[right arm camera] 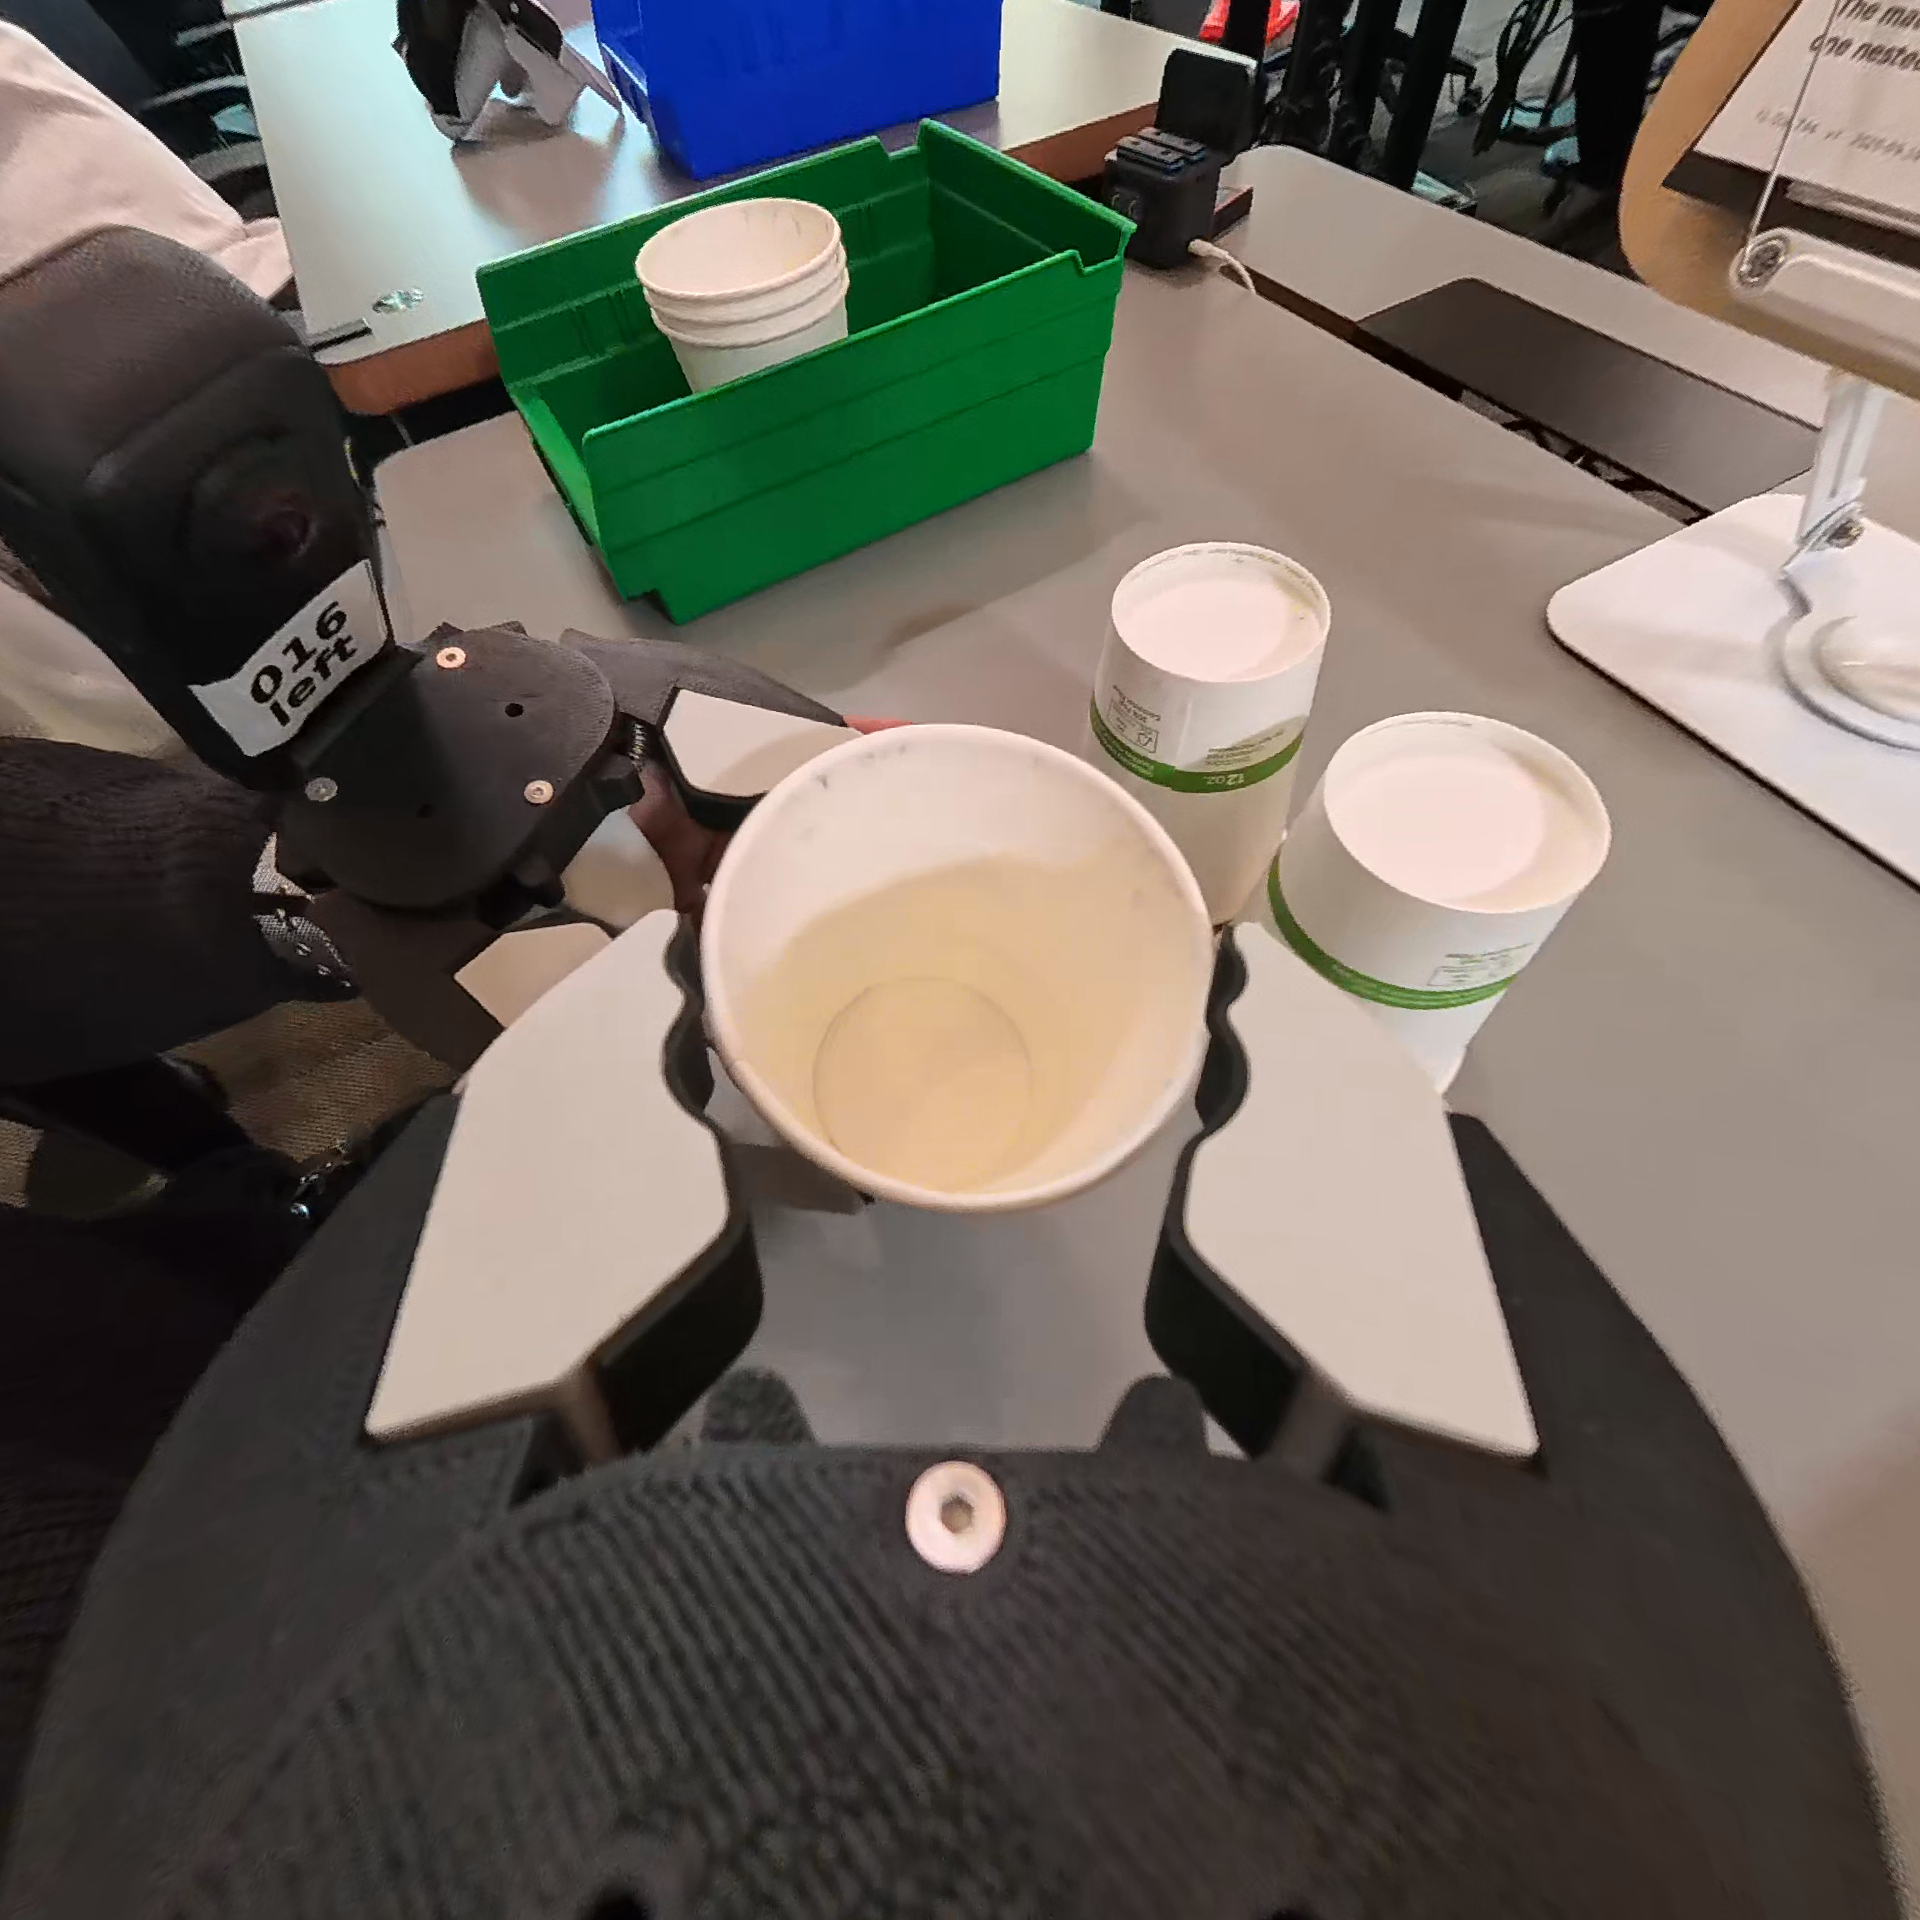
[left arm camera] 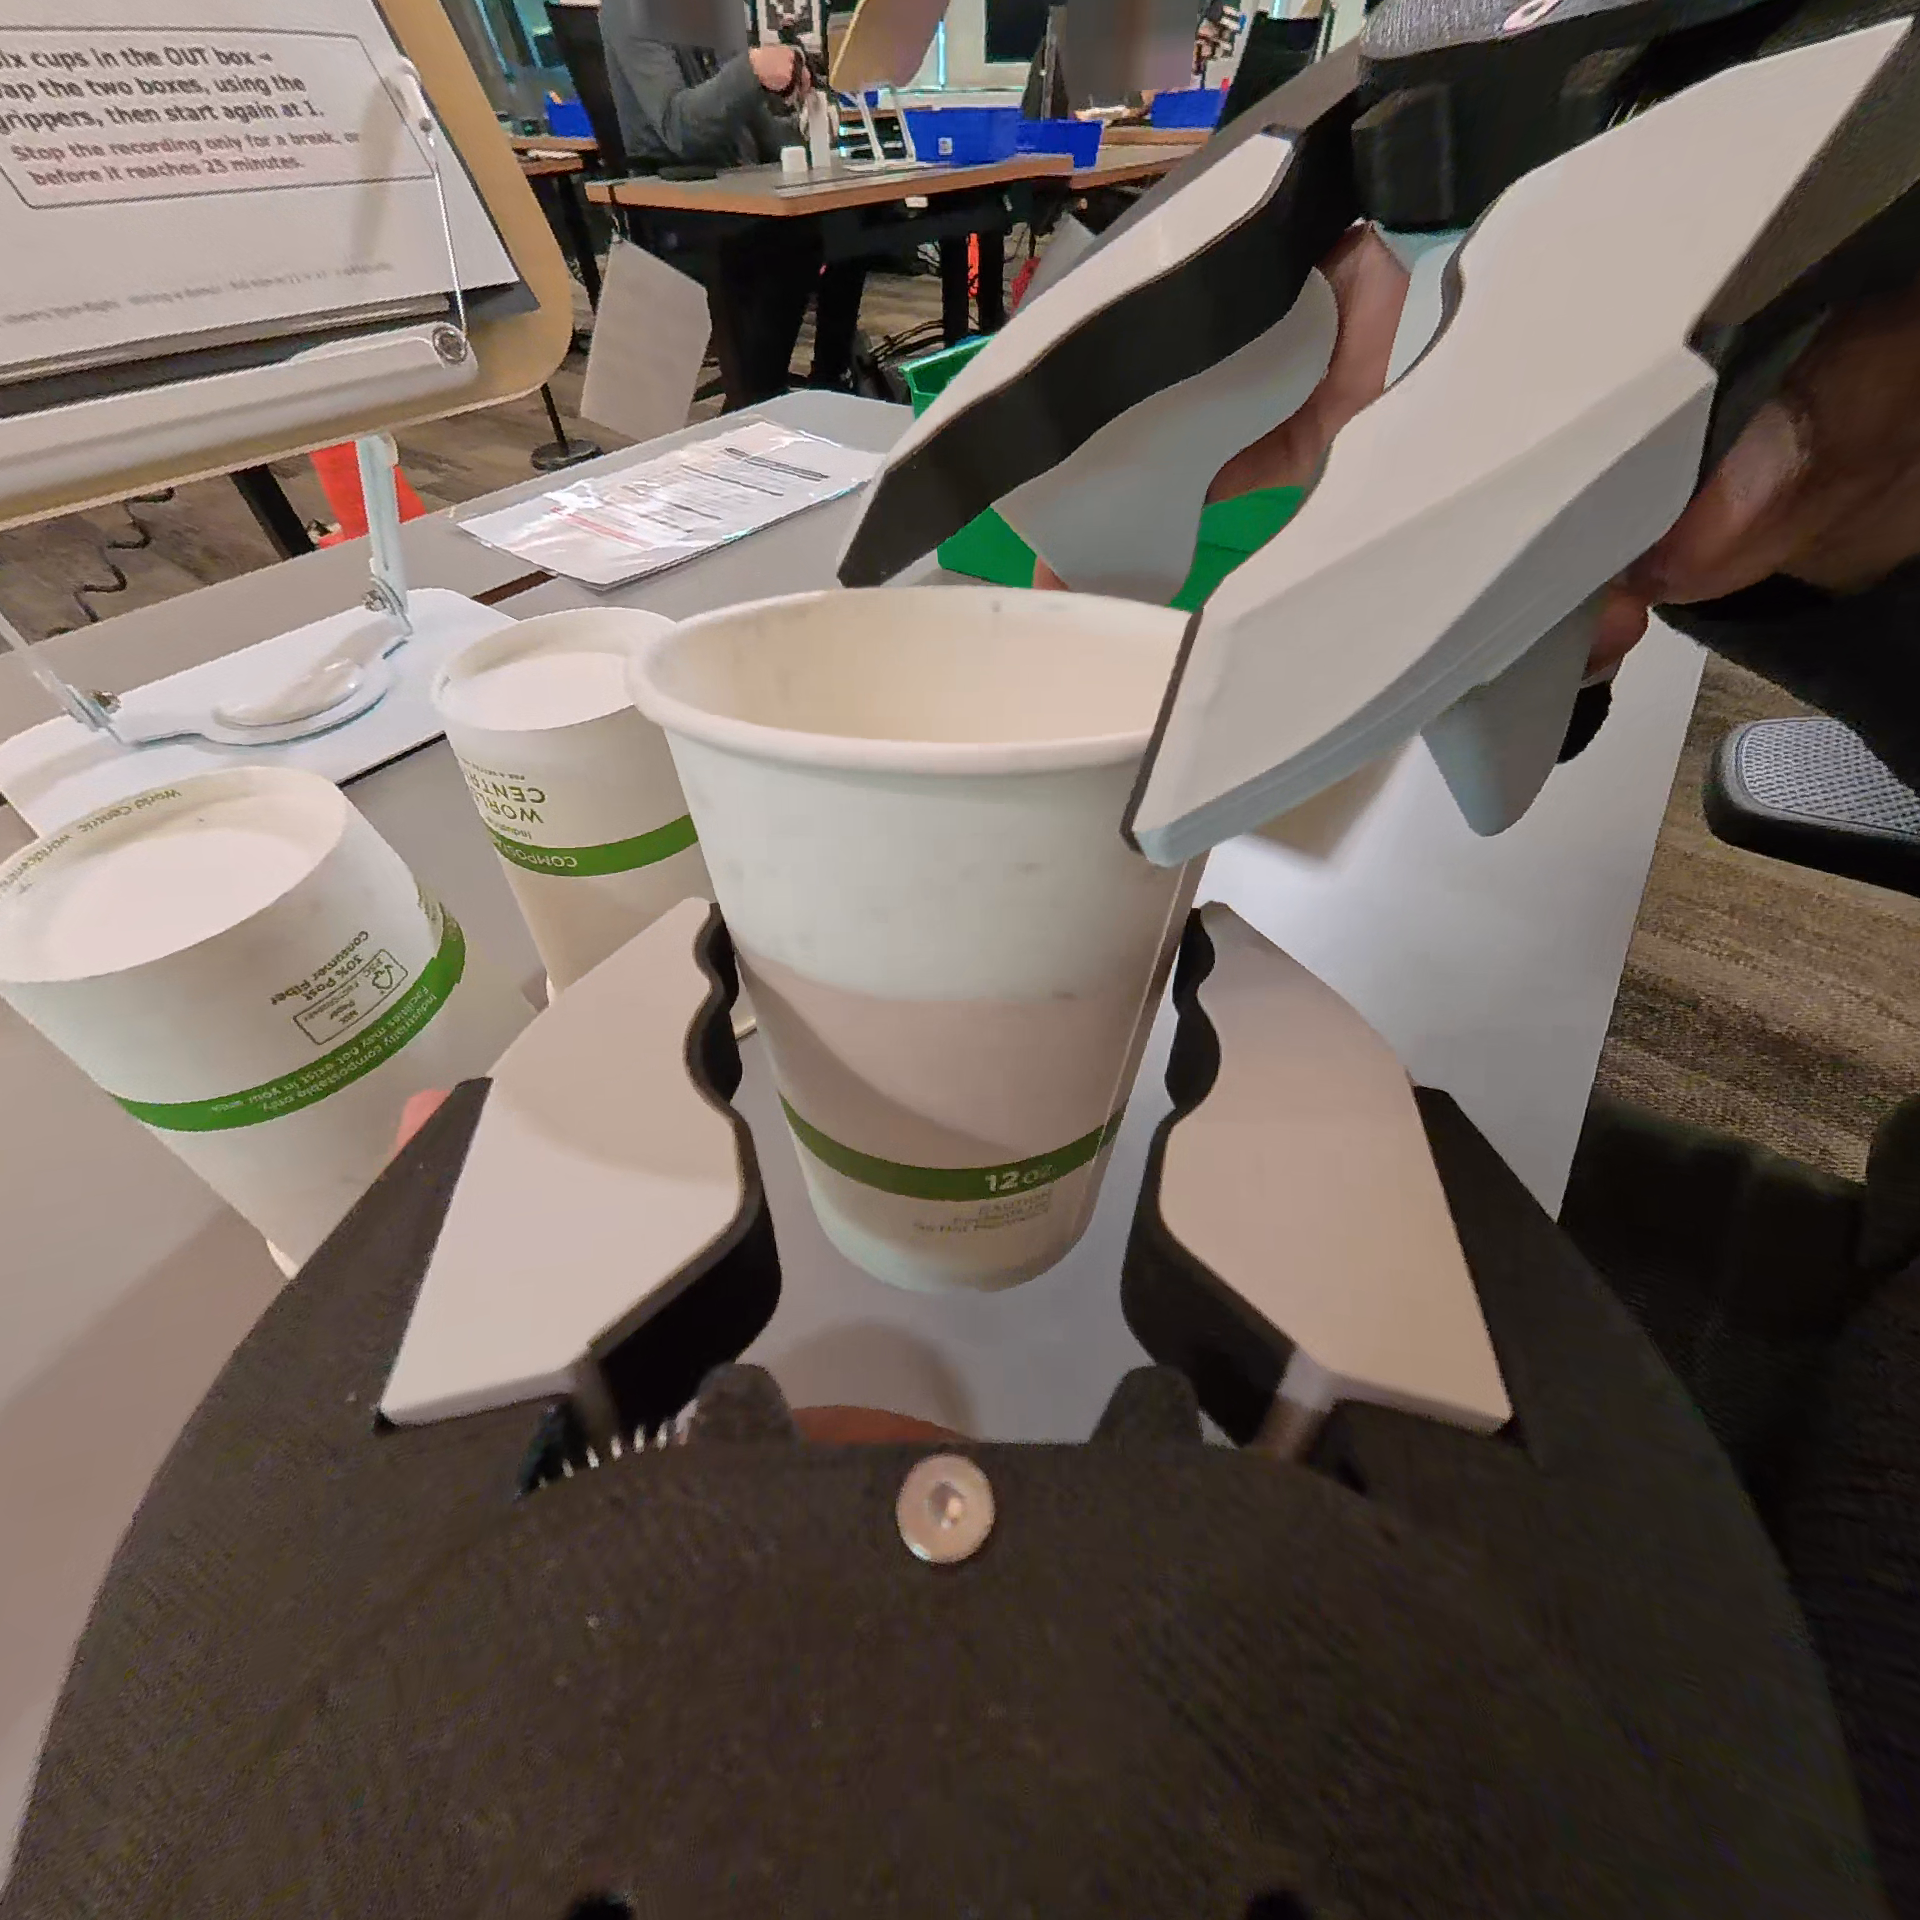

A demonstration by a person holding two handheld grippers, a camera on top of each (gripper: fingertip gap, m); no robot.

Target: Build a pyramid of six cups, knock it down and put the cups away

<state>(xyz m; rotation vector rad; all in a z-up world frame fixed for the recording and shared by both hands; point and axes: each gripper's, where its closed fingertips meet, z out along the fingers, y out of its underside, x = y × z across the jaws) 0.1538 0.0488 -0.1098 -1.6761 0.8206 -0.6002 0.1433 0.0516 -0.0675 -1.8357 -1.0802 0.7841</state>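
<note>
My left gripper (left arm camera: 956,914) is shut on an upright white paper cup (left arm camera: 935,935) with a green band, gripping its body from both sides. My right gripper (right arm camera: 953,930) comes down from above, and its pads sit against opposite sides of the same cup's (right arm camera: 935,1039) rim. In the left wrist view the right gripper (left arm camera: 1008,696) straddles the rim from the upper right. The cup is empty. One of the left gripper's fingers (right arm camera: 727,743) shows behind the cup in the right wrist view. I cannot tell whether the cup's base touches the table.
Two upside-down cups (right arm camera: 1210,707) (right arm camera: 1444,862) stand on the grey table (right arm camera: 1351,436) right beside the held cup. A green bin (right arm camera: 831,478) behind holds a stack of cups (right arm camera: 743,291). A blue bin (right arm camera: 790,73), a document stand base (right arm camera: 1745,665) and a bagged sheet (left arm camera: 675,499) are around.
</note>
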